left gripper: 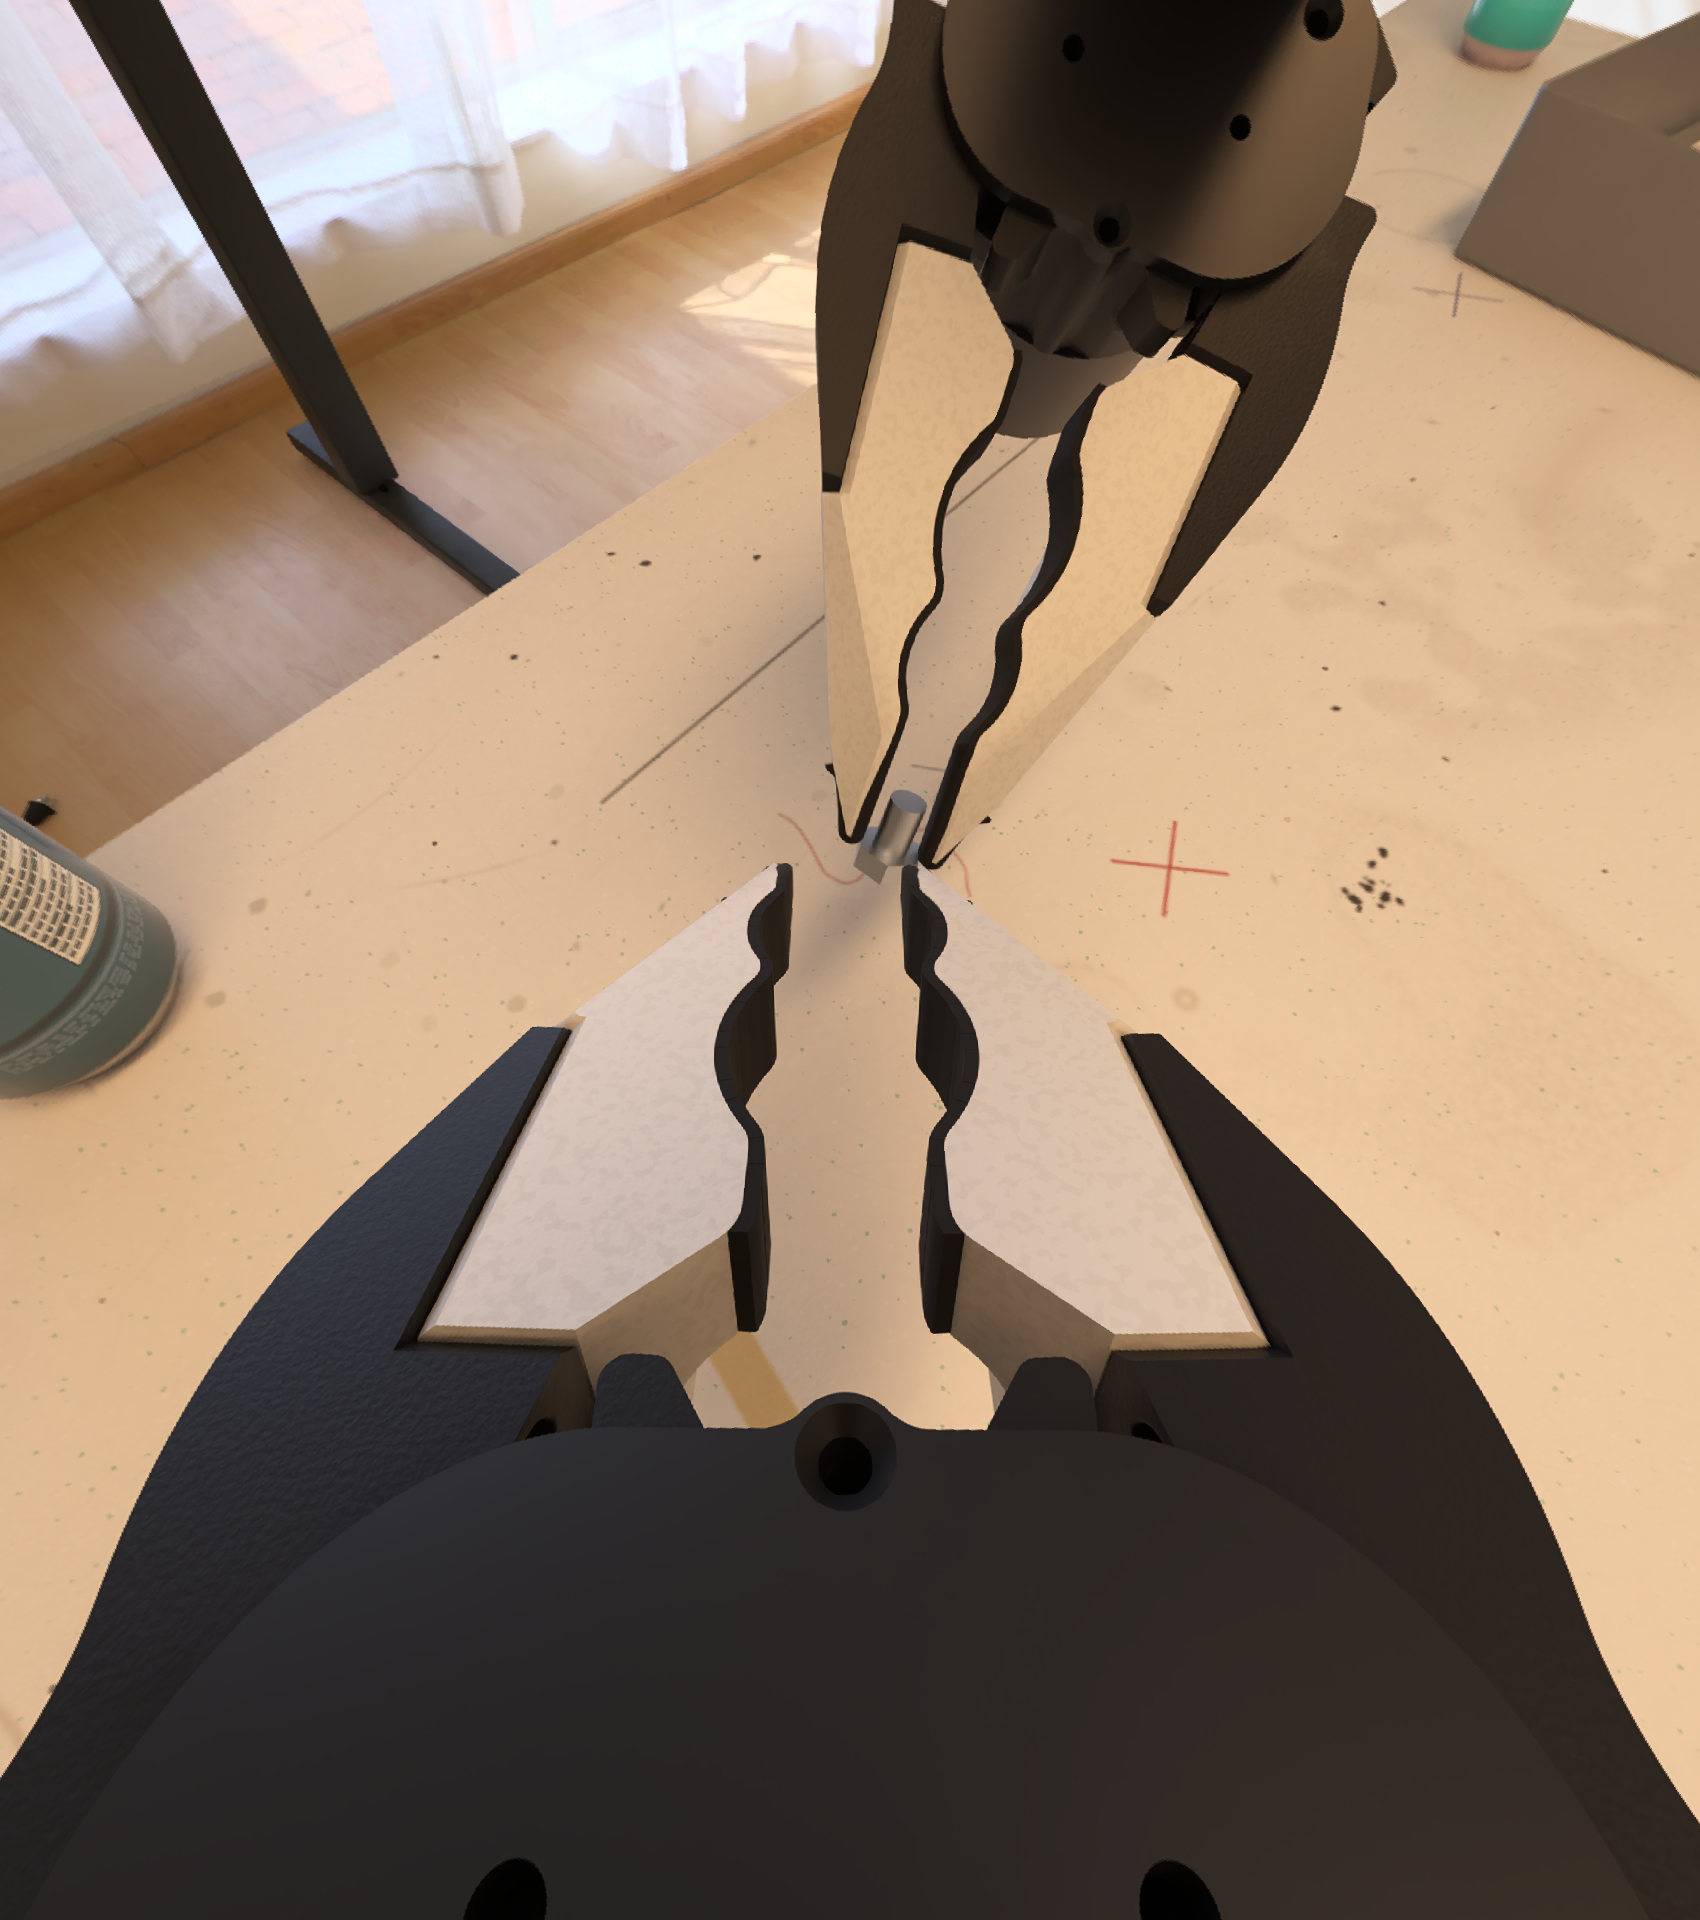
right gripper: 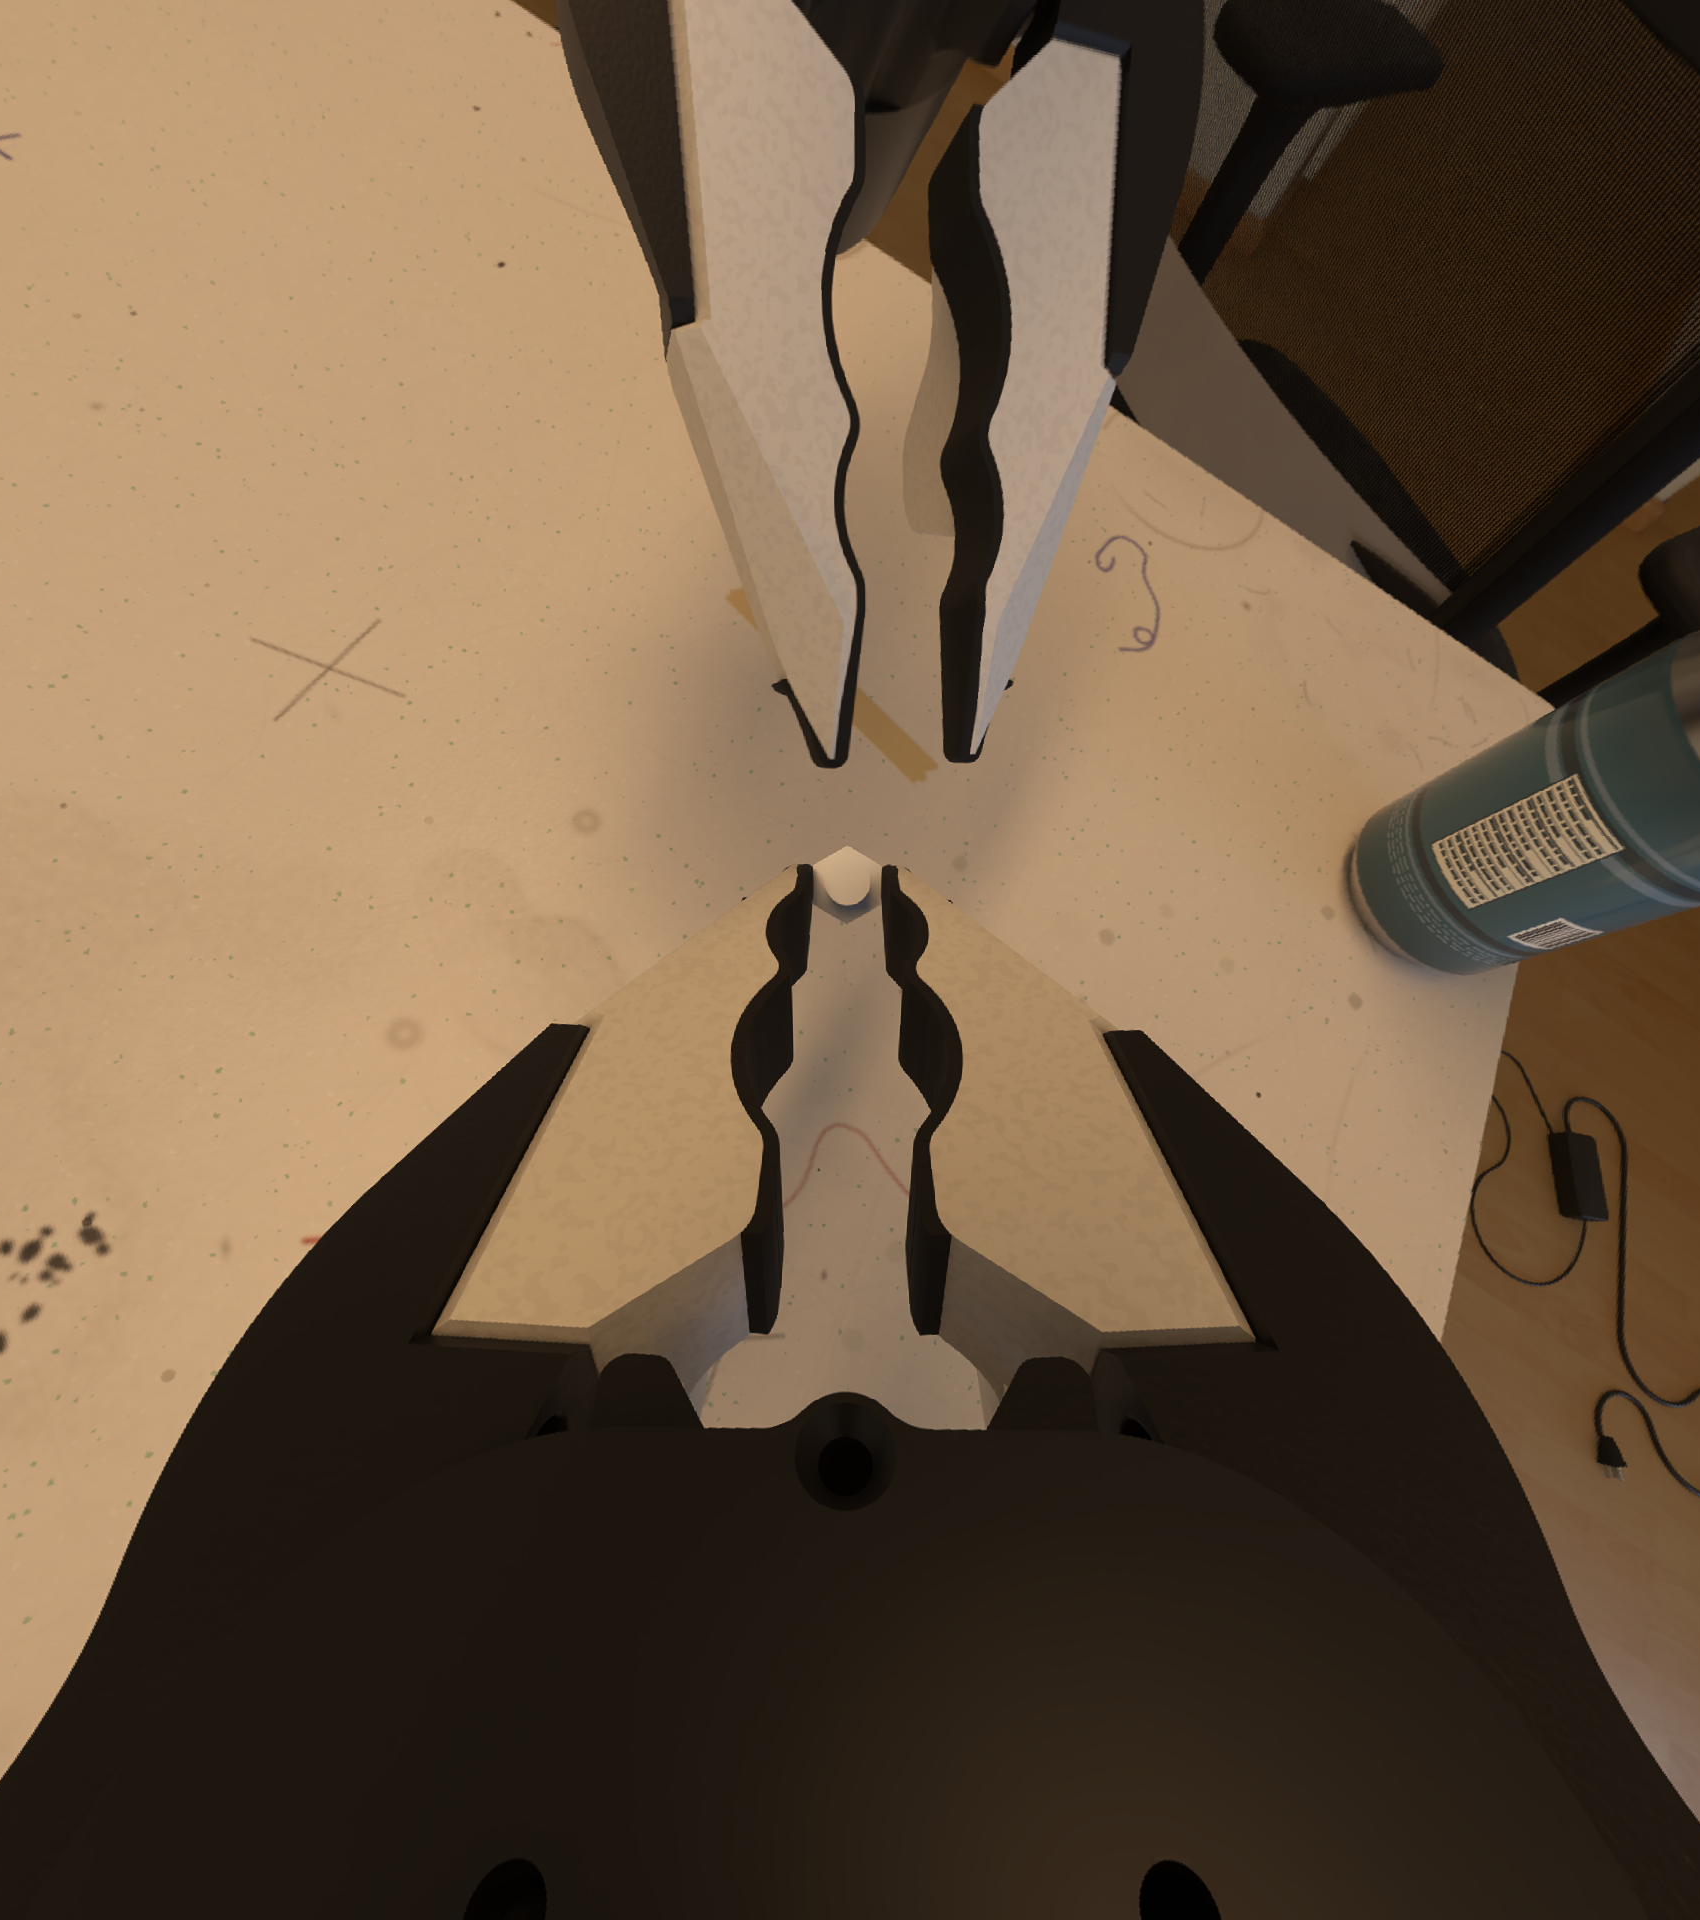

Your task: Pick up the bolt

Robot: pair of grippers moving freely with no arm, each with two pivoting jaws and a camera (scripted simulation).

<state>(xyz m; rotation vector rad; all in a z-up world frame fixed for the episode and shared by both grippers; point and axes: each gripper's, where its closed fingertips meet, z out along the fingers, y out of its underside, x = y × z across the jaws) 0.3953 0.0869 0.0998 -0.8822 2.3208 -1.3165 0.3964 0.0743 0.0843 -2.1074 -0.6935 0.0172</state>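
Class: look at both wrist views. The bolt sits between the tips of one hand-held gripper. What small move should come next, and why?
Probably a short, straight lift by the right hand-held gripper. Its fingertips appear shut on the bolt, which is still low at the table. The left hand-held gripper is open and empty just in front, so it should hold off or ease back to avoid a knock.

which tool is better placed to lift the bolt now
Right. The right tool already has the bolt between its fingertips, seemingly shut on it. The left tool is empty, jaws apart, its tips just short of the bolt on the table.
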